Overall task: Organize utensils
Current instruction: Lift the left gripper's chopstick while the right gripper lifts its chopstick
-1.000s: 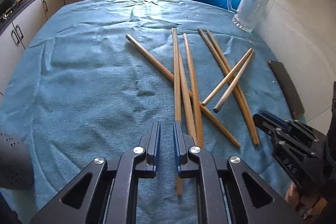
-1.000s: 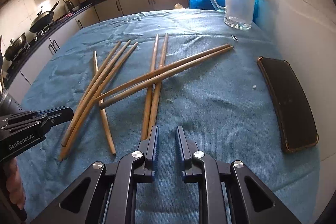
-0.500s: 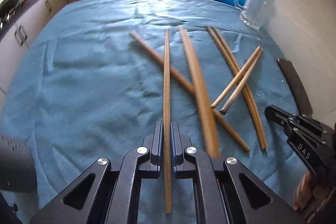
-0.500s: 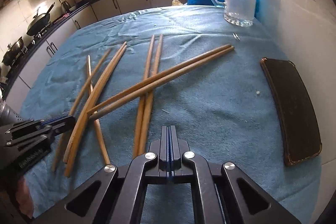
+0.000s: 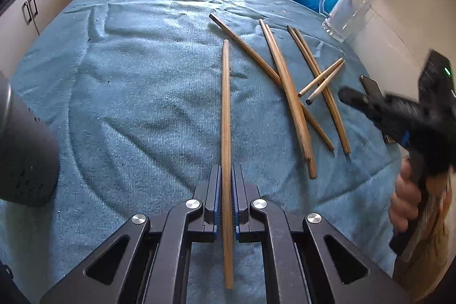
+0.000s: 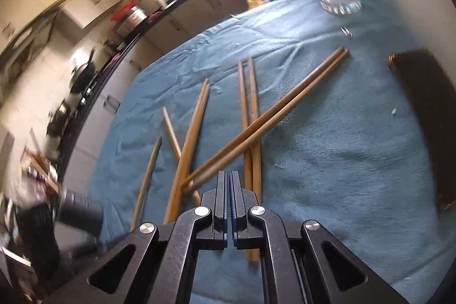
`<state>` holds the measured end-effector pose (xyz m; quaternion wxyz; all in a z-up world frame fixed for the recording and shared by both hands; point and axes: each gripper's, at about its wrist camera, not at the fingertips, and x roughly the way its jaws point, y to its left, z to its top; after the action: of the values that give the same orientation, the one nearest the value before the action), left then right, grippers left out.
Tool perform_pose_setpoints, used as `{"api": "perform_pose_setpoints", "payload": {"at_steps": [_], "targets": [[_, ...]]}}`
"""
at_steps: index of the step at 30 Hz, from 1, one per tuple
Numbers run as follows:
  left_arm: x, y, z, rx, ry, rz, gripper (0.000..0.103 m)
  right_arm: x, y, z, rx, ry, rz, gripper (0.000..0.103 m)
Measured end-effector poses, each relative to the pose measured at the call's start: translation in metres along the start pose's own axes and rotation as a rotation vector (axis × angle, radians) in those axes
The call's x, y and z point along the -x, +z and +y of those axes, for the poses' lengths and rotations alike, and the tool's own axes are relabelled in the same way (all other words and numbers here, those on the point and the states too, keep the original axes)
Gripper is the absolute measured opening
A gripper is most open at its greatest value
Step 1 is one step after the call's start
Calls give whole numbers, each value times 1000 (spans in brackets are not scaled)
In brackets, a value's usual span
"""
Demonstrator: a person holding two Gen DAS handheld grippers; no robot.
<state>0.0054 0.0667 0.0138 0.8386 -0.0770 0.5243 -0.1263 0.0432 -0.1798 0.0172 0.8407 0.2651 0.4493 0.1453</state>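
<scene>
Chopstick [image 5: 226, 116]: clamped in left gripper [image 5: 226, 190], mid-frame, lifted. Other chopsticks [image 5: 287, 93] scattered right of centre on cloth [image 5: 128, 90]; bare cloth at left. Right gripper [image 6: 229, 198] closed, empty.

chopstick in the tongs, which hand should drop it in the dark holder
Left. The left tongs are already shut on the chopstick, and the dark holder stands at their left. The right tongs are shut, holding nothing.
</scene>
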Motion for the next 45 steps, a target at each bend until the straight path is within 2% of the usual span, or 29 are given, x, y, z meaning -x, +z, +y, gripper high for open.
{"api": "perform_pose_setpoints", "payload": {"at_steps": [6,15,17,18,20,22,24,26,28,31,35,39,45], "targets": [[1,-3,3,-2,-18,-13,6,-13,26,-14,-169,-92,-70,3],[2,-5,5,-20,-37,-35,6,-40,62,-14,-192,-170,-17,5],[2,-6,6,-18,-44,-37,6,-41,67,-20,-239,-131,-14,5],[3,-7,7,-17,-50,-40,6,-39,69,-25,-283,-110,-26,8],[3,-7,7,-17,-54,-43,6,-38,68,-30,-318,-117,-37,33],[4,-8,7,-19,-55,-48,6,-39,72,-31,-332,-141,-46,36],[4,-9,7,-25,-54,-57,7,-43,76,-29,-322,-176,-36,36],[5,-11,6,-28,-52,-69,6,-47,79,-22,-294,-244,-27,25],[5,-12,5,-28,-48,-74,7,-52,85,-16,-277,-313,-18,20],[5,-11,9,3,-68,-63,7,-57,91,-12,-257,-331,0,14],[7,-9,19,74,-115,-8,6,-52,88,-11,-207,-355,38,8],[10,-17,17,96,-124,40,6,-34,68,-21,-137,-401,81,8],[26,-51,13,76,-147,85,6,6,19,-34,-31,-401,144,8]]}}
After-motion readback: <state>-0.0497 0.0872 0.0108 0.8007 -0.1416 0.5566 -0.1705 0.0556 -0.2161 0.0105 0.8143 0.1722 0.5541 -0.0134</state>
